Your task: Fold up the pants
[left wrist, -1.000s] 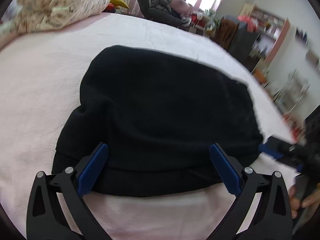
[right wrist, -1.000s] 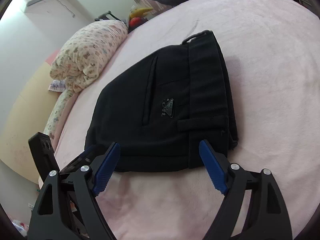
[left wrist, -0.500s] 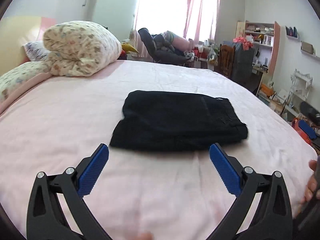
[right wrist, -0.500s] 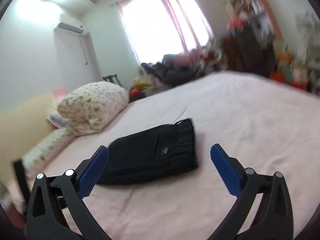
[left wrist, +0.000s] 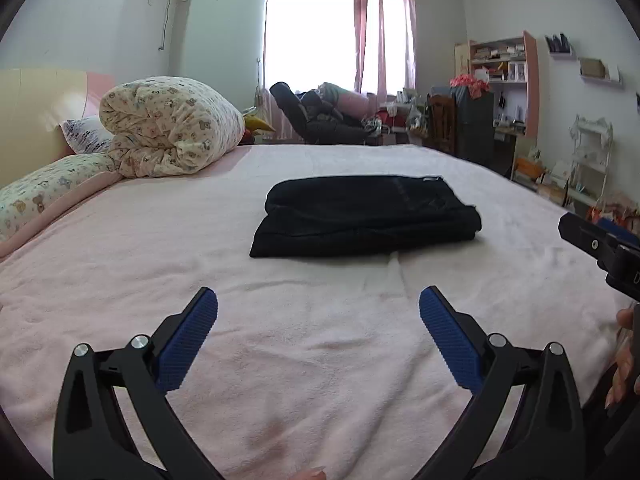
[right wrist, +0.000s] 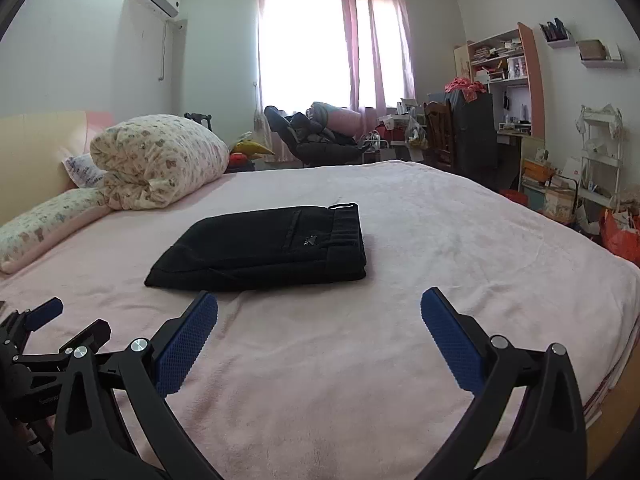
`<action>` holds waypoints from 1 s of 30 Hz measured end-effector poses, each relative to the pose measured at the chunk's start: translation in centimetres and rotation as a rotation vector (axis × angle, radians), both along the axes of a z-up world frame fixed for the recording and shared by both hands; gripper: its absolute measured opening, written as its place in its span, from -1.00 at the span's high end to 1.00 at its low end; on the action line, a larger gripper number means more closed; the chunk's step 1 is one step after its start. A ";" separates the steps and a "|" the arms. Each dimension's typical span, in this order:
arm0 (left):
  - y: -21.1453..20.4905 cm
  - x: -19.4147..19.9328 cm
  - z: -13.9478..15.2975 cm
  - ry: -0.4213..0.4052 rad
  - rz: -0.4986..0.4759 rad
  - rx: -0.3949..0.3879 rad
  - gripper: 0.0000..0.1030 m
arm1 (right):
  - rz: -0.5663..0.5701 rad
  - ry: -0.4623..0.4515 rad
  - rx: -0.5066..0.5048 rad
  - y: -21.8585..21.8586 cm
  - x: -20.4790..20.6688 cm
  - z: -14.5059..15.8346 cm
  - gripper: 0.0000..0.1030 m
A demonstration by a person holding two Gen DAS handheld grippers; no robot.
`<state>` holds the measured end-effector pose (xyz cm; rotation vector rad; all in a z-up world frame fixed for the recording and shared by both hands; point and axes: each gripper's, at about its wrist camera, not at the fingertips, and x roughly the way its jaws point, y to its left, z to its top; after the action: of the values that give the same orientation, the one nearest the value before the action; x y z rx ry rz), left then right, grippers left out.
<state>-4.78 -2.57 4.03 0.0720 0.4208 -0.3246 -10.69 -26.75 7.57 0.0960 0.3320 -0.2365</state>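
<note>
left wrist view is showing you the black fabric pants lying as a compact folded rectangle on the pink fleecy bed cover, well ahead of your left gripper, whose blue ribbed pads are standing wide apart and holding nothing. right wrist view is giving the same picture: your right gripper is spread wide and empty too, apart from the pants, with the waistband and pocket side facing up and to the right.

judging by the tidy stack, the fold is looking finished, so you are at the stage of checking it and drawing back. to do that well, be keeping both tools clear of the cloth so no pad is catching an edge and pulling a layer loose. the near left corner is looking slightly splayed; if you are choosing to correct it, be coming in low and flat, pinching only the top layers, and smoothing toward the waistband. be leaving the rolled cream floral quilt alone; it is lying well apart near the headboard.
</note>
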 end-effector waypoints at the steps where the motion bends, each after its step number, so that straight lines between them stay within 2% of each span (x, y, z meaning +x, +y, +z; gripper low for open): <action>1: -0.5 0.5 0.1 0.003 0.021 0.022 -0.97 | -0.005 0.000 -0.005 0.1 0.0 -0.2 -0.97; 3: -0.8 1.3 0.5 0.007 0.055 0.036 -0.97 | -0.005 0.002 0.002 0.2 0.5 -0.7 -0.97; 7: -0.1 3.0 0.3 0.041 0.119 0.010 -0.97 | 0.014 0.039 0.013 0.9 1.9 -1.8 -0.97; 13: 0.0 3.7 -1.5 0.096 0.105 0.021 -0.97 | 0.058 0.102 -0.062 3.1 3.2 -3.6 -0.97; 22: -0.6 3.6 -2.2 0.115 0.091 0.039 -0.97 | 0.044 0.135 -0.033 2.9 3.7 -4.3 -0.97; 30: -0.8 3.1 -2.2 0.098 0.086 0.044 -0.97 | 0.045 0.133 -0.043 3.0 3.6 -4.3 -0.97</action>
<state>-1.64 -3.40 1.83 0.0808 0.5266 -0.2348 -7.07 -23.75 3.23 0.0300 0.4611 -0.2057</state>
